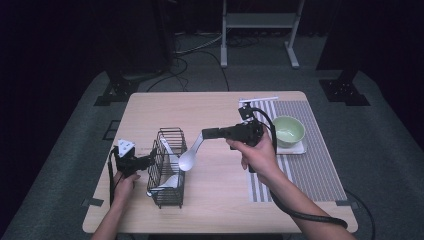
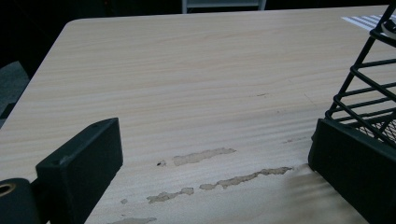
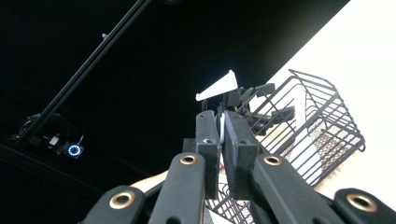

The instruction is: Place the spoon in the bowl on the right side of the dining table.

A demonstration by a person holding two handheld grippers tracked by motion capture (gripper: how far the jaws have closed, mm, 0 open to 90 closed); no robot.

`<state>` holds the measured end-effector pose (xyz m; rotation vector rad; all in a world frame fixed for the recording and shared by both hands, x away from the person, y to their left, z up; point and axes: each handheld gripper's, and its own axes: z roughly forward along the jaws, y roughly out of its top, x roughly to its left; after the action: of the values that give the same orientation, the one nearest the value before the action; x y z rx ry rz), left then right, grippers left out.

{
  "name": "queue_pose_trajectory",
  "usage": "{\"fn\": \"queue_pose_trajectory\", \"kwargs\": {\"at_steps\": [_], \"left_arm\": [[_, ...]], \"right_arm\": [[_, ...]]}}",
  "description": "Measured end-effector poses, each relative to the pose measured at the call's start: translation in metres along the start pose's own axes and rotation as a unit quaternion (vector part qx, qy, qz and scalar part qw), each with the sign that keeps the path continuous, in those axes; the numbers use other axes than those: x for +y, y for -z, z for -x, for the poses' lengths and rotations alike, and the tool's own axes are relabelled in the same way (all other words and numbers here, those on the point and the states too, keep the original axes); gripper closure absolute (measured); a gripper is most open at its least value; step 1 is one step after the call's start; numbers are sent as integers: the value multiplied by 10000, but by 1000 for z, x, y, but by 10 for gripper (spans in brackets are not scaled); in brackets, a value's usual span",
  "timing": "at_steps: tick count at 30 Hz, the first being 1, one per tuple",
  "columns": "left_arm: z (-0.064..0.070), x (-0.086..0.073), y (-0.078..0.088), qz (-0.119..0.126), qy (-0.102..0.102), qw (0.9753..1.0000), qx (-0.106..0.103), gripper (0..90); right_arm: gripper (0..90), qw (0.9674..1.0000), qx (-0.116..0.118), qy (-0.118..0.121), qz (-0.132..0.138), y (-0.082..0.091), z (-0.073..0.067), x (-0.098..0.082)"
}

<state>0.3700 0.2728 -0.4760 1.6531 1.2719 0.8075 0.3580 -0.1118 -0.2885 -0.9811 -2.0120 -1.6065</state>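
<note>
hanging from the clenched right gripper (image 1: 207,133), the spoon (image 1: 190,156) (white) tilts above the basket (image 1: 168,167).

A green bowl (image 1: 288,131) sits on a white tray (image 1: 300,149) just beyond the right tongs, on a striped mat (image 1: 310,170) that lies under and past them. The wooden table (image 1: 210,107) bears pale scuffs (image 2: 219,179) between the left tongs' jaws. A white stand (image 1: 260,22) rises far off.
</note>
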Motion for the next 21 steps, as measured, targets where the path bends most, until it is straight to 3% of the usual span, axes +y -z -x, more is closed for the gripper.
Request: {"fn": "queue_pose_trajectory", "kwargs": {"at_steps": [21], "left_arm": [[0,0,0,14,-4,10000,3,16]], "right_arm": [[854,9996,-185,-119,189,29,11,-4]]}}
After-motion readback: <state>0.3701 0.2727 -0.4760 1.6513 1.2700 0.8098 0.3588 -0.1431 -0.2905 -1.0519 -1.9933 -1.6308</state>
